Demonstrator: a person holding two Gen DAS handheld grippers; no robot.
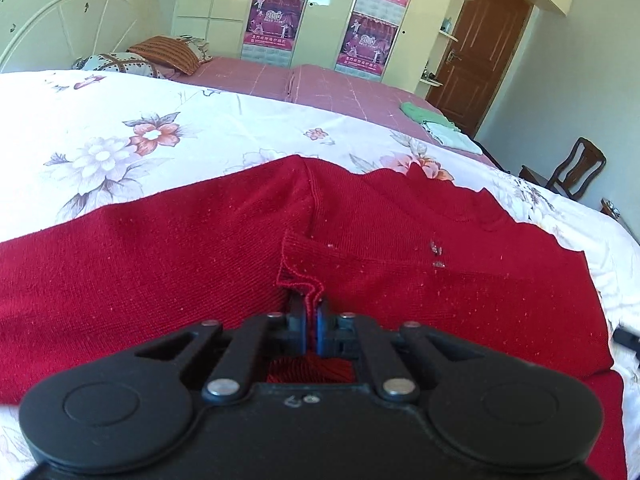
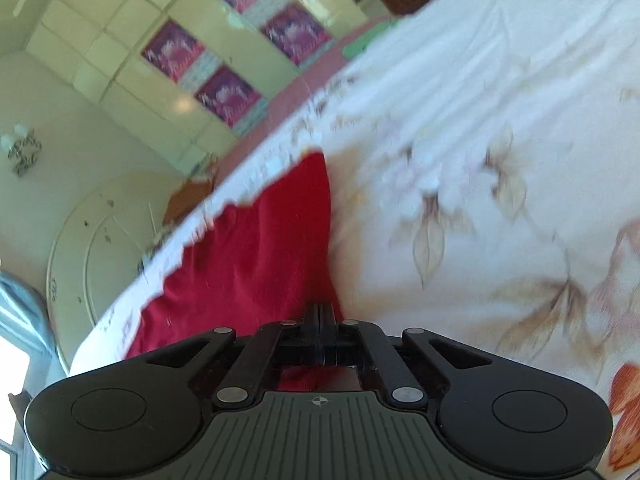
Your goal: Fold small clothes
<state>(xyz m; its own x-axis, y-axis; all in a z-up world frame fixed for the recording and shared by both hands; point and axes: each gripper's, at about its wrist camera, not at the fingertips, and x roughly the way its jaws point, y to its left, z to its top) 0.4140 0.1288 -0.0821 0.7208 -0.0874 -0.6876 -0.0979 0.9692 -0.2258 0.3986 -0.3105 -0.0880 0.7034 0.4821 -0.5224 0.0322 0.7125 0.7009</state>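
A red knitted sweater (image 1: 160, 264) lies spread on the white floral bedsheet (image 1: 120, 128). My left gripper (image 1: 308, 304) is shut on a ribbed sleeve cuff (image 1: 298, 264) of the sweater, held over the sweater's body. In the right wrist view, which is tilted and blurred, the red sweater (image 2: 260, 248) stretches away over the floral sheet (image 2: 480, 160). My right gripper (image 2: 320, 312) has its jaws together at the sweater's edge; red fabric shows behind the fingers, but the grip itself is hidden.
Folded green and pale clothes (image 1: 436, 124) lie on the pink bedcover (image 1: 320, 88) at the back right. Pillows (image 1: 160, 56) sit by the headboard (image 1: 60, 16). A wardrobe (image 1: 320, 12), a brown door (image 1: 480, 48) and a wooden chair (image 1: 568, 168) stand beyond the bed.
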